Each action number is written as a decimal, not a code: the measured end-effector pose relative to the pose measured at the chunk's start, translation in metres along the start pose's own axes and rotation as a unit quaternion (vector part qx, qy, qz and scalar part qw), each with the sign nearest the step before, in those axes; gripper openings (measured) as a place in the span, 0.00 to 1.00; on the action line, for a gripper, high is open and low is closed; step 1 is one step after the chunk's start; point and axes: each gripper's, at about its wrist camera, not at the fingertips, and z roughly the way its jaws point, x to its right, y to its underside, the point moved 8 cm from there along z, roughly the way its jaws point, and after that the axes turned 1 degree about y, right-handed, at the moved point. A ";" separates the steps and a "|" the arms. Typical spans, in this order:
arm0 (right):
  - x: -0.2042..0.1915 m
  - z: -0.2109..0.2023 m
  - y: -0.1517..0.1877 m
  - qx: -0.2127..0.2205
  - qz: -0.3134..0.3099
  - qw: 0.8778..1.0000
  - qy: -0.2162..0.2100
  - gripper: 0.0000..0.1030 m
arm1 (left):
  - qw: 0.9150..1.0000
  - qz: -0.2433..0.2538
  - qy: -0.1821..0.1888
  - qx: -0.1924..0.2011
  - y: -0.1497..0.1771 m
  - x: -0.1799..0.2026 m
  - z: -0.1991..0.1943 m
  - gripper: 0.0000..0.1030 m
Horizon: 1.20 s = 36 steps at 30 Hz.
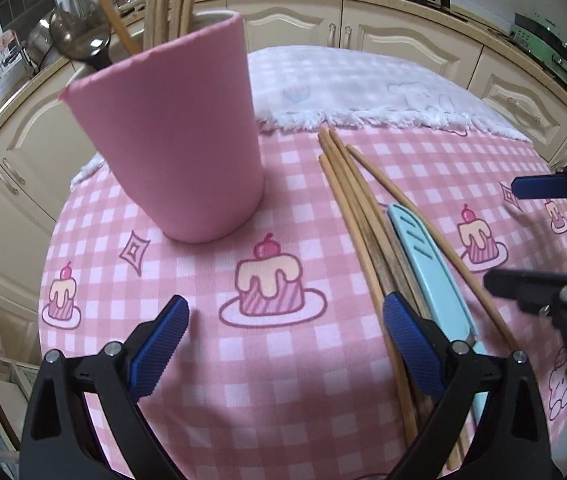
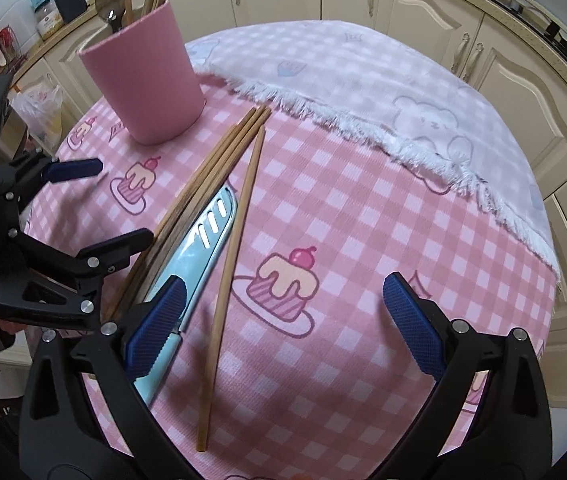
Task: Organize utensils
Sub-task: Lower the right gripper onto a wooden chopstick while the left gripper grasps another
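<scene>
A pink cup (image 2: 145, 80) holding chopsticks and a spoon stands near the tablecloth's (image 2: 363, 240) far edge. Loose chopsticks (image 2: 219, 160) and a blue knife (image 2: 199, 240) lie mid-cloth, ends toward the cup. Both the left gripper (image 1: 283, 344) and the right gripper (image 2: 283, 320) hover spread wide, empty.

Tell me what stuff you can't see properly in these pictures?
- Inside of the pink cup: both views, its own wall hides the lower ends of the chopsticks and spoon in it.
- Knife handle: right wrist view, partly covered by the right gripper; in the left wrist view the left gripper covers it.
- Bundle of chopsticks: near ends hidden behind gripper fingers, so the count is unclear.
- Counter jars: labels too small.
</scene>
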 end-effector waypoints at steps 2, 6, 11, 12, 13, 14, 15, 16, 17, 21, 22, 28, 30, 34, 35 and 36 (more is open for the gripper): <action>-0.002 0.004 0.002 -0.005 -0.009 1.000 0.008 0.94 | 1.000 0.004 -0.002 -0.001 -0.003 0.002 0.001 0.93; -0.007 0.011 0.005 -0.015 -0.024 0.999 0.019 0.90 | 1.000 0.007 -0.009 -0.004 -0.011 0.003 0.005 0.93; -0.004 0.012 0.004 -0.014 -0.018 1.000 0.020 0.79 | 1.000 0.009 -0.002 -0.007 -0.012 0.002 0.004 0.86; -0.002 0.014 0.005 -0.018 -0.020 0.999 0.027 0.73 | 1.000 0.010 -0.001 -0.007 -0.012 0.001 0.004 0.86; -0.002 0.013 0.004 -0.017 -0.017 0.999 0.024 0.73 | 1.000 0.010 -0.001 -0.008 -0.012 0.001 0.004 0.86; -0.002 0.013 0.004 -0.017 -0.014 1.000 0.020 0.73 | 1.000 0.011 -0.001 -0.008 -0.013 0.002 0.005 0.85; -0.001 0.014 0.003 -0.018 -0.015 1.000 0.020 0.72 | 1.000 0.013 -0.001 -0.008 -0.013 0.002 0.004 0.84; -0.002 0.014 0.002 -0.018 -0.016 1.000 0.020 0.72 | 1.000 0.014 -0.001 -0.009 -0.012 0.003 0.004 0.83; -0.002 0.014 0.001 -0.018 -0.016 1.000 0.019 0.72 | 1.000 0.016 -0.003 -0.014 -0.013 0.005 0.007 0.77; -0.002 0.016 -0.004 -0.017 -0.019 0.999 0.023 0.66 | 1.000 0.009 0.005 -0.016 -0.015 0.006 0.012 0.75; -0.001 0.016 -0.005 -0.017 -0.015 0.999 0.023 0.64 | 1.000 0.008 0.005 -0.017 -0.016 0.005 0.012 0.75; 0.000 0.025 -0.028 -0.021 -0.002 1.000 0.008 0.58 | 1.000 0.006 0.015 -0.021 -0.027 0.011 0.016 0.56; -0.001 0.028 -0.037 -0.022 0.001 1.000 0.011 0.45 | 0.999 0.005 0.019 -0.025 -0.034 0.014 0.020 0.53; -0.012 0.033 -0.046 -0.028 -0.028 0.999 0.016 0.21 | 0.999 0.012 0.032 -0.029 -0.037 0.018 0.020 0.14; -0.015 0.033 -0.046 -0.030 -0.031 0.999 0.006 0.10 | 0.999 0.015 0.038 -0.030 -0.037 0.020 0.019 0.07; -0.015 0.033 -0.045 -0.030 -0.032 0.999 0.001 0.07 | 0.998 0.017 0.043 -0.030 -0.036 0.022 0.017 0.05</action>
